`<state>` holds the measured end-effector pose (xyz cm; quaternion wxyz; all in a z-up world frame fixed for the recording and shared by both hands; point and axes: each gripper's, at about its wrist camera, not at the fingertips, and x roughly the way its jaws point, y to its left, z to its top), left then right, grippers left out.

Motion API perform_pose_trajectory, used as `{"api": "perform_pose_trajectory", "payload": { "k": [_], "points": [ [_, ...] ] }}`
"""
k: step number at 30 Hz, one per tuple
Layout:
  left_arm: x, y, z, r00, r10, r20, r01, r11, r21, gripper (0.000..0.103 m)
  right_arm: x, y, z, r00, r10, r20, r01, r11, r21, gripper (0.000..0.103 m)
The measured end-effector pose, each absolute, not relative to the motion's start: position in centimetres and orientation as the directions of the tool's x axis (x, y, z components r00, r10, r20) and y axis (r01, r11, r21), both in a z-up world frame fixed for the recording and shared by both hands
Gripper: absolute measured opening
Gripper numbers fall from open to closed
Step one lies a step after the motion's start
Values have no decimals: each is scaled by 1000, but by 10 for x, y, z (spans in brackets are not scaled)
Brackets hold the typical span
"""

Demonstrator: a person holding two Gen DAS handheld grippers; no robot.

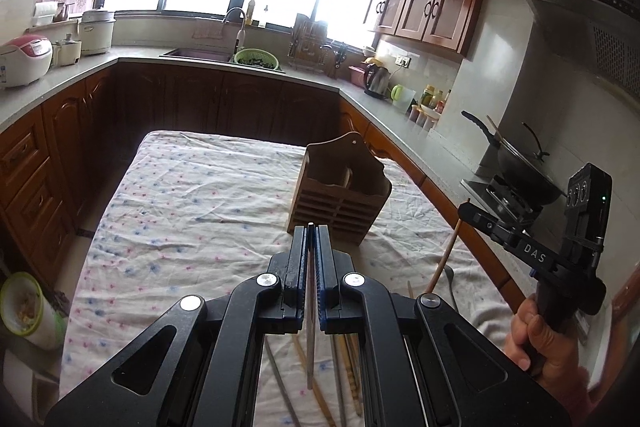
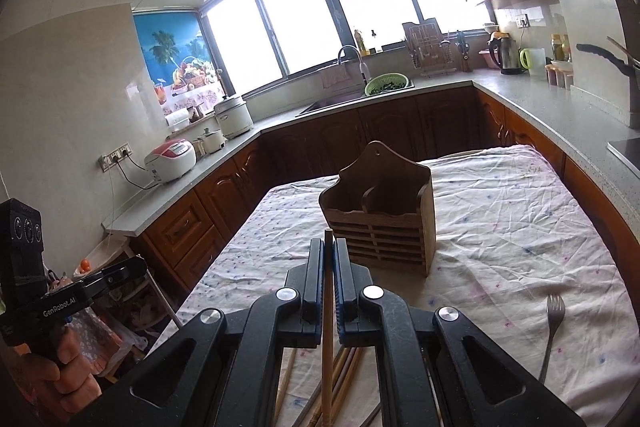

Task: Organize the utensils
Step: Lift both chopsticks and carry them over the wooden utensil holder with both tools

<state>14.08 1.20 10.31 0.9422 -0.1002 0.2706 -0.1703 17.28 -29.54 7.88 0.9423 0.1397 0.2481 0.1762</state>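
Note:
A wooden utensil holder (image 1: 340, 187) with two compartments stands upright on the cloth-covered table (image 1: 180, 219); it also shows in the right wrist view (image 2: 380, 215). My left gripper (image 1: 311, 227) is shut on a thin metal utensil (image 1: 310, 347), held above the table just short of the holder. My right gripper (image 2: 329, 241) is shut on a wooden chopstick (image 2: 328, 327), also just short of the holder. The right gripper shows in the left wrist view (image 1: 464, 207) with the chopstick (image 1: 444, 255) hanging down. Several chopsticks and metal utensils (image 2: 340, 371) lie on the cloth under the grippers.
A metal fork (image 2: 554, 323) lies on the cloth at the right. Kitchen counters (image 1: 60, 83) surround the table, with rice cookers (image 1: 24, 61), a sink (image 1: 196, 54), a kettle (image 1: 377, 79) and a wok (image 1: 520, 155) on the stove.

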Motion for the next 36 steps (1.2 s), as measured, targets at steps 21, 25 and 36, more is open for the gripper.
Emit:
{"api": "perform_pose_trajectory", "payload": {
  "k": [21,25,36],
  "points": [
    [237,-7,170,864,-395,-312,298,901,-315,3,248,-337,134,929,279,-243,-180,915,361,4],
    [263,-9,189,891,-379,-250,290,899,-328,3,268,-347,150,957,228,-179,-152,920,363,4],
    [352,-27,167,913,-323,-249,216,901,-376,3,324,-356,131,986,120,-114,-70,927,368,4]
  ]
}}
